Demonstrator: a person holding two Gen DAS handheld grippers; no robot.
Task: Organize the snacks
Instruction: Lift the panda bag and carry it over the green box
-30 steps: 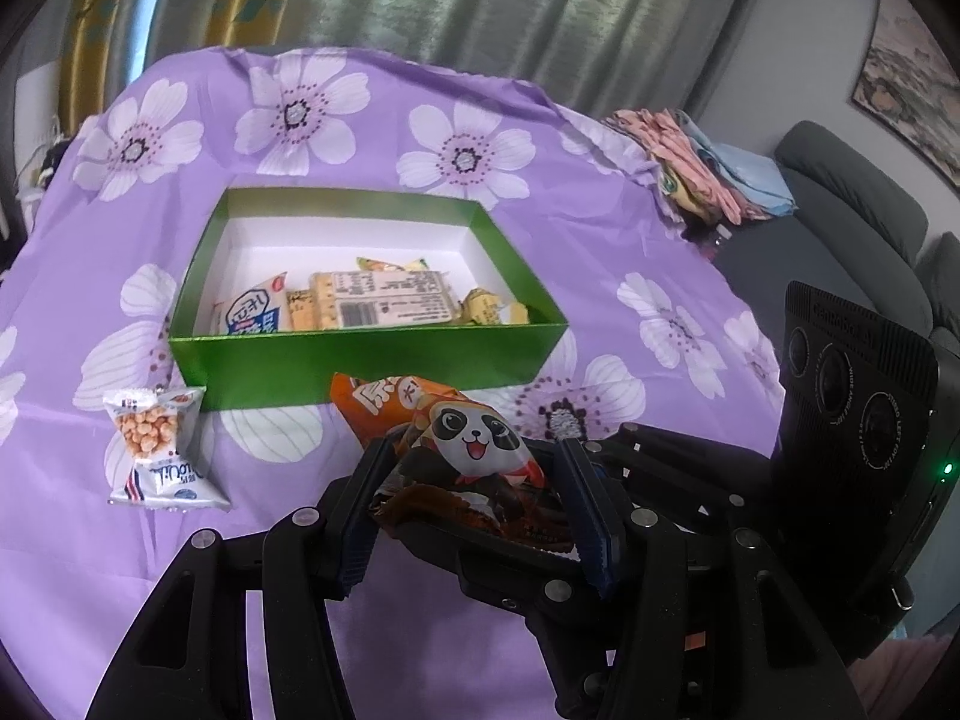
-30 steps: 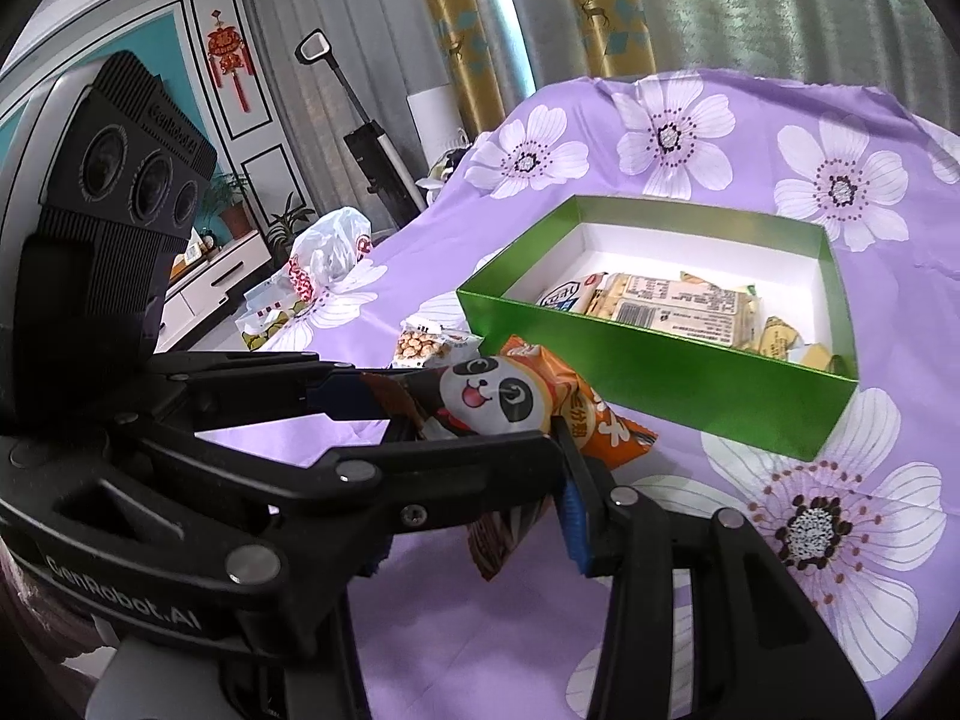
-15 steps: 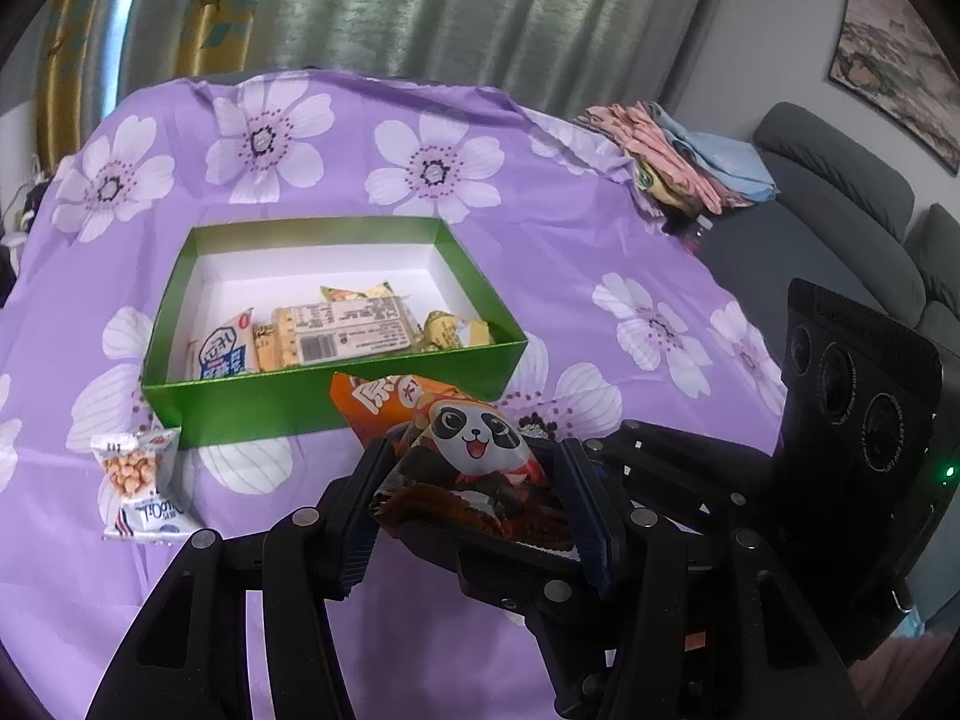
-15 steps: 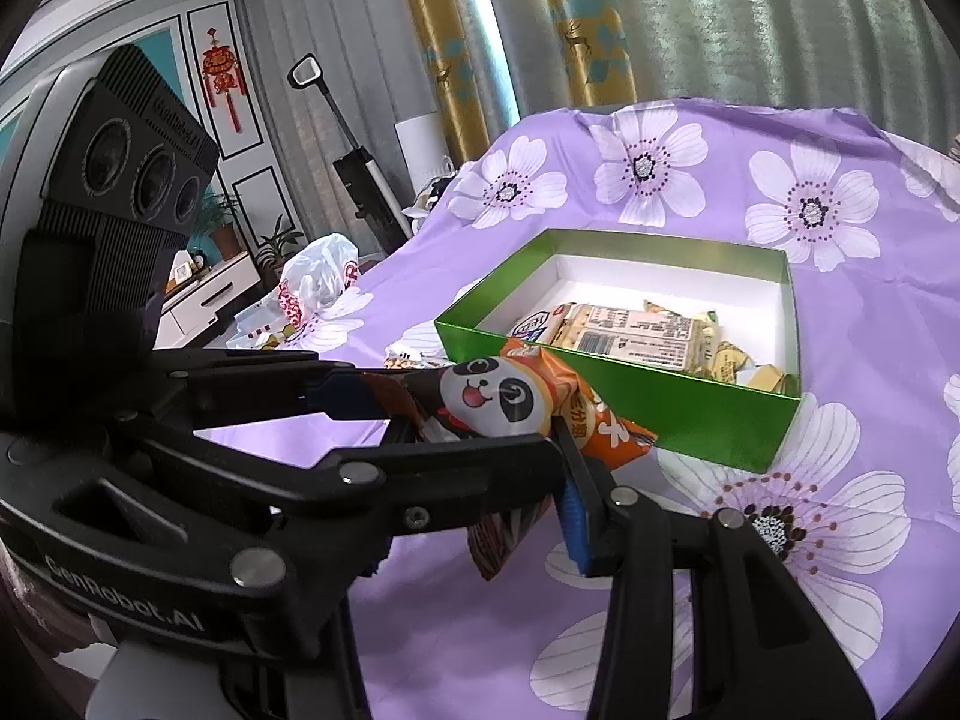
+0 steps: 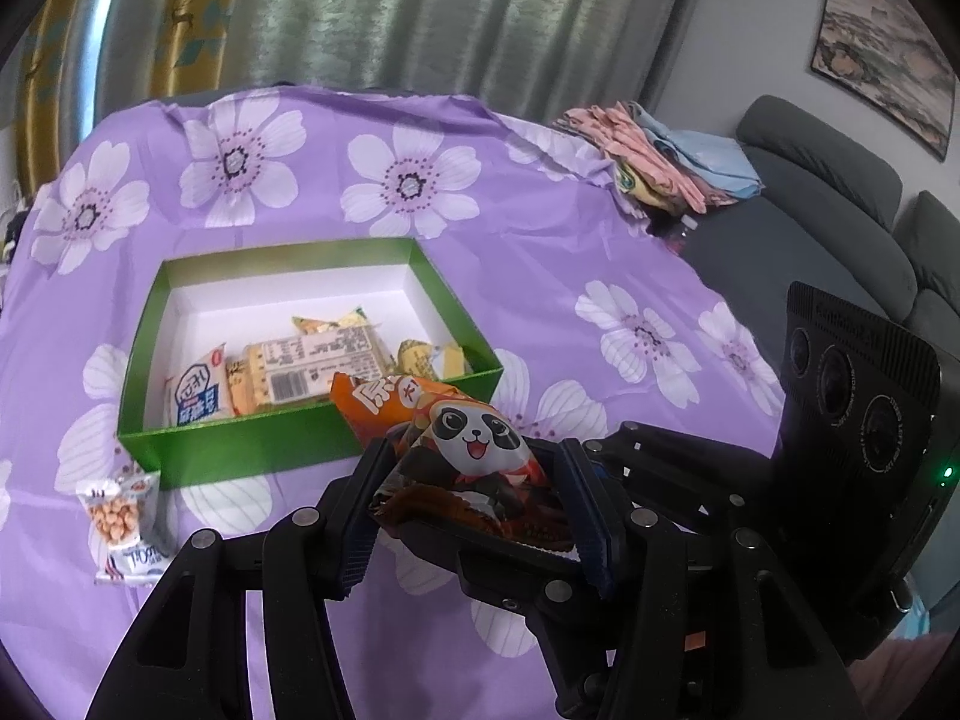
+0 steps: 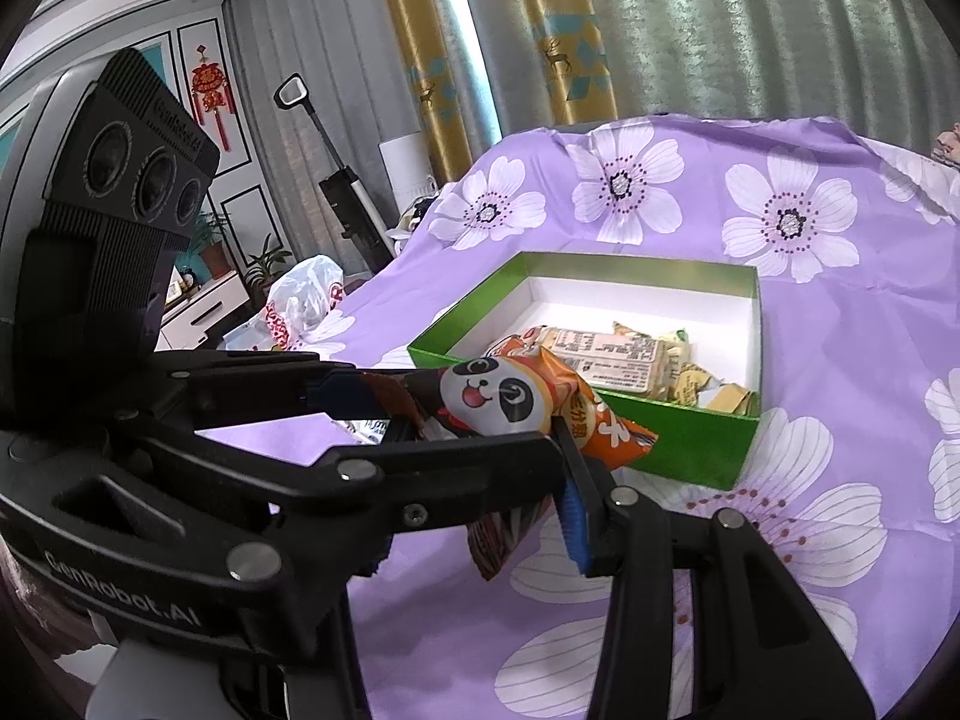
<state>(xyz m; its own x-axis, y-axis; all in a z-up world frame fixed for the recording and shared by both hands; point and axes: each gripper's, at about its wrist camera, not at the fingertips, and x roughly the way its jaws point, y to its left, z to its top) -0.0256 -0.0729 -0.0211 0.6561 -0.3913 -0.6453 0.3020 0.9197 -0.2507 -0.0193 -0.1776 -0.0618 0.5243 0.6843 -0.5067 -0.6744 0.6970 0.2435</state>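
One green box (image 5: 312, 450) is sitting on the bench (image 5: 540, 276), one panda packet (image 5: 474, 456) is hanging between two tools, and one peanut packet (image 5: 123, 525) is lying outside.

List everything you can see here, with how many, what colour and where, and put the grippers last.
panda packet: one, orange and brown, held up in front of the box by both grippers
box: one, green outside, white inside, open, on the cloth
packets in box: several, mostly yellow, one blue and white, at the box's near end
peanut packet: one, clear and white, on the cloth by the box's near left corner
cloth: one, purple with white flowers, covering the table
folded clothes: a pile, pink and blue, past the cloth's far right edge
sofa: one, grey, right
plastic bag: one, white and red, left of the table
left hand-held gripper: black, shut on panda packet
right hand-held gripper: black, shut on panda packet
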